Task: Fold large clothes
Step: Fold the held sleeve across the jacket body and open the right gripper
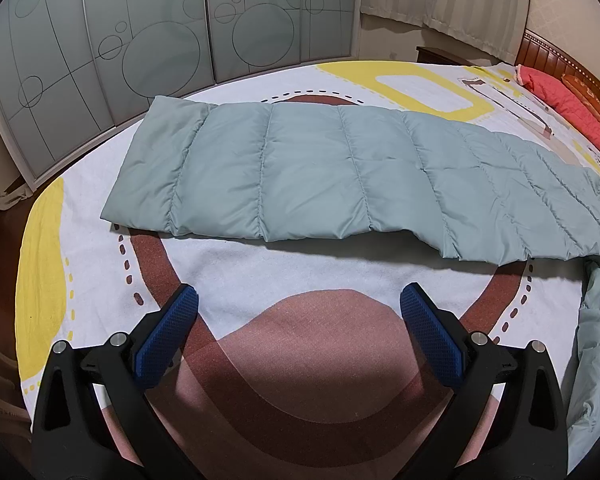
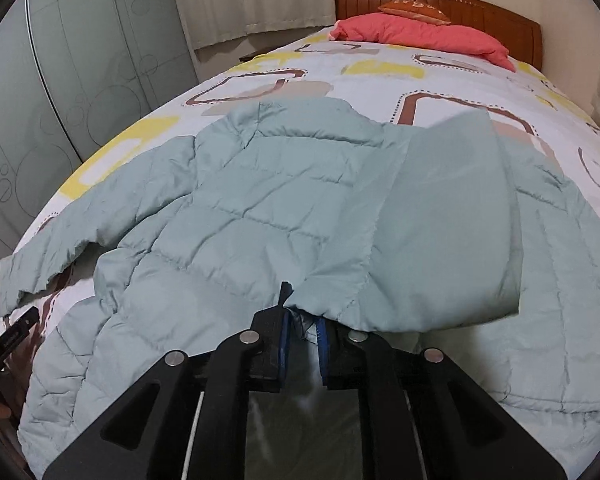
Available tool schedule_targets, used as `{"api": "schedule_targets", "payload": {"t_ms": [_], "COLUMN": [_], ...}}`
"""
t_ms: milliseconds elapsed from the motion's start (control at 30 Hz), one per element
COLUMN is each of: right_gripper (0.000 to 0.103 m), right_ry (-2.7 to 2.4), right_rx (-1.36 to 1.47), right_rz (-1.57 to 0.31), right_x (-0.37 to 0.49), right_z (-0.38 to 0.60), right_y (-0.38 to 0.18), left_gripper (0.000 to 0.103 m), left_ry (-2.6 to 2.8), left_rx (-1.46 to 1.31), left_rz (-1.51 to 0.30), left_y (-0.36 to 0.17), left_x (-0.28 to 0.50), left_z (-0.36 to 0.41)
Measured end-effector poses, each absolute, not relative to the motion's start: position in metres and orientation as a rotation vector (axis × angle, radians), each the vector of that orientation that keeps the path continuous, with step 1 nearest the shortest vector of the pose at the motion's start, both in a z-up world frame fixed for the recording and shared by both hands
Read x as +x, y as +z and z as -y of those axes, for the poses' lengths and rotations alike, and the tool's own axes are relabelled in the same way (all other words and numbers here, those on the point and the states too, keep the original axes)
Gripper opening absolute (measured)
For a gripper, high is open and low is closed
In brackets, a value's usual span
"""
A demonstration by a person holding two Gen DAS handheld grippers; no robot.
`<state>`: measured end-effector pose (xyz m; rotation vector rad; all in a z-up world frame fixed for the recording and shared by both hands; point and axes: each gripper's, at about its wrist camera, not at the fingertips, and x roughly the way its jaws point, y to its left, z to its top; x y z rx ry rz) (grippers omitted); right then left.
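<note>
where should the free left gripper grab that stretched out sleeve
Take the sleeve at its cuff end, coming in low from the near edge. It lies flat and straight on the bedsheet, and the left hand-held gripper is open in front of it.

The left gripper [image 1: 299, 308] is matte black plastic, built from angular linkage arms with triangular cut-outs. Round silver pivot screws [image 1: 121, 338] sit at the joints. Its fingers [image 1: 168, 338] carry deep blue pads with a fine dotted grip texture. The right gripper [image 2: 302, 326] has the same black linkage, silver screws [image 2: 249, 336] and blue-padded fingers [image 2: 285, 344], plus thin pale rods [image 2: 194, 420] running along its body.
</note>
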<state>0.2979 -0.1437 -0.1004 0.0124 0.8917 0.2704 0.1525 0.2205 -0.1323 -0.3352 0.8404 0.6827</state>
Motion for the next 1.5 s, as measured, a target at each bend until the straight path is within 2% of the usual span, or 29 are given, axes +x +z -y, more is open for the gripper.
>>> {"api": "schedule_targets", "payload": {"t_ms": [33, 100, 167, 533, 833, 867, 900, 933, 1000, 1067, 1300, 1500], "right_gripper": [0.021, 0.054, 0.065, 0.065, 0.065, 0.062, 0.052, 0.047, 0.020, 0.013, 0.007, 0.006], "right_ry": [0.276, 0.290, 0.301, 0.230, 0.132, 0.132, 0.128, 0.128, 0.131, 0.140, 0.247, 0.304], "right_rx": [0.045, 0.121, 0.185, 0.428, 0.606, 0.596, 0.573, 0.543, 0.474, 0.433, 0.302, 0.191], "right_rz": [-0.901, -0.923, -0.916, -0.836, -0.756, -0.756, -0.760, -0.766, -0.773, -0.772, -0.779, -0.851], "right_x": [0.296, 0.293, 0.286, 0.229, 0.266, 0.273, 0.281, 0.287, 0.297, 0.303, 0.316, 0.330], "right_z": [0.148, 0.155, 0.160, 0.214, 0.252, 0.248, 0.244, 0.238, 0.225, 0.214, 0.148, 0.101], "right_y": [-0.100, -0.099, -0.096, -0.071, -0.070, -0.070, -0.069, -0.069, -0.067, -0.066, -0.063, -0.082], "left_gripper": [0.101, 0.101, 0.101, 0.101, 0.101, 0.101, 0.101, 0.101, 0.101, 0.101, 0.101, 0.101], "left_ry": [0.682, 0.683, 0.683, 0.684, 0.683, 0.683, 0.683, 0.683, 0.683, 0.683, 0.683, 0.683], "left_rx": [-0.336, -0.335, -0.334, -0.334, -0.335, -0.335, -0.334, -0.334, -0.334, -0.334, -0.334, -0.334], "left_rz": [-0.840, -0.840, -0.839, -0.839, -0.839, -0.839, -0.839, -0.839, -0.838, -0.838, -0.838, -0.837], "left_y": [-0.132, -0.132, -0.132, -0.132, -0.132, -0.132, -0.132, -0.132, -0.132, -0.132, -0.132, -0.133], "left_x": [0.153, 0.153, 0.153, 0.153, 0.152, 0.152, 0.153, 0.153, 0.152, 0.152, 0.153, 0.152], "left_z": [-0.221, -0.220, -0.220, -0.220, -0.220, -0.220, -0.220, -0.220, -0.220, -0.220, -0.220, -0.219]}}
